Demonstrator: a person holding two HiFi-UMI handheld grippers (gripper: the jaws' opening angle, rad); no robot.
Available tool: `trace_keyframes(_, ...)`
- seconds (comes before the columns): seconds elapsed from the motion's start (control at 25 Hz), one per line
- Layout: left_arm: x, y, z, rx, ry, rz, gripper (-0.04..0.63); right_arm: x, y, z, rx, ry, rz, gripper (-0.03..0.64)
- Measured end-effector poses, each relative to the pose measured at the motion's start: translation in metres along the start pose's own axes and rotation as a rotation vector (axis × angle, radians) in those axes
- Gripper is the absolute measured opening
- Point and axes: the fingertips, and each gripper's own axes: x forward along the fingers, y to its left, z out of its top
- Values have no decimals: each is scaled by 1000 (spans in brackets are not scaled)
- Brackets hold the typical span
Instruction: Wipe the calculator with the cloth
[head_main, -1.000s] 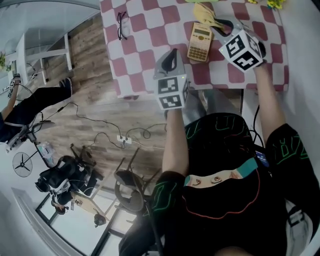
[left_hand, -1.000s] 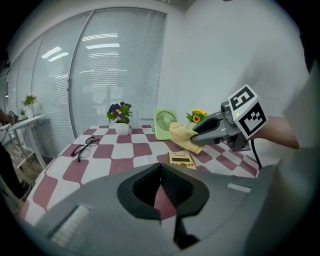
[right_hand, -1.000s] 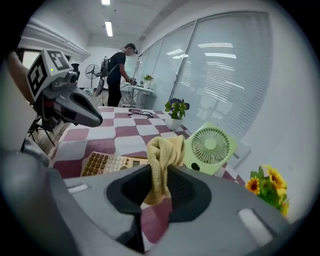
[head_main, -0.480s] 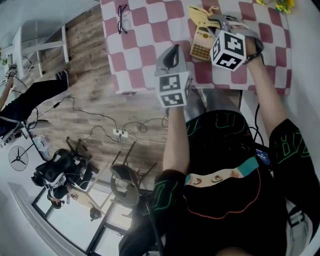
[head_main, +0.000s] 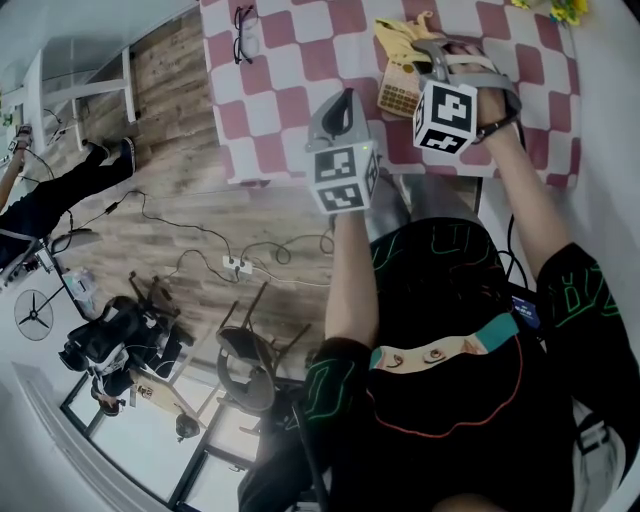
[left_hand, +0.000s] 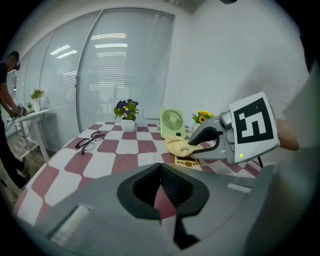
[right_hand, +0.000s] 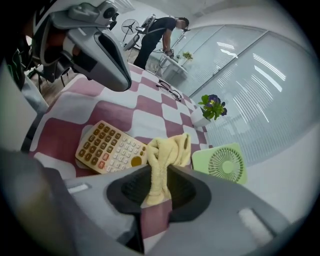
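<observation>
The right gripper, jaws clamped on the yellow cloth, has swung over the calculator lying on the checked table, cloth at its end, while the left gripper, shut and empty, hovers beside it, so the unpinned calculator could skid under wiping.

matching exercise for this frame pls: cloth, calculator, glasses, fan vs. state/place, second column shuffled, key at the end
Things
1. cloth
2. calculator
3. glasses
4. fan

States
A. lying flat, keys up
B. pinched between the jaws of the right gripper
C. green, standing upright
D. dark-framed, lying apart from the other three

Pairs: 1-B, 2-A, 3-D, 4-C
</observation>
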Motion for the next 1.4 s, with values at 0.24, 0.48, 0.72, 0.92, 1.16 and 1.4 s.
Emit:
trace_keyframes(0.24,-1,-1,0,-8,-5,9,11,-8,15,7,-32,-18,17,95)
trace_keyframes(0.48,-6,1,-4,-20,-15,22,11,-14,31,12,-40,-13,36,95)
trace_keyframes(0.72,-13,-2,-5,-41,-20,29,11,-27,38,16,-40,-21,55,94)
trace_keyframes(0.92,-20,-1,-13,-55,-28,39,11,-34,55,21,-65,-25,69,92)
trace_keyframes(1.16,-30,3,-12,-73,-44,61,11,-47,71,30,-107,-37,91,91)
trace_keyframes(1.4,-36,0,-13,-79,-61,70,11,-54,91,38,-91,-83,133,74)
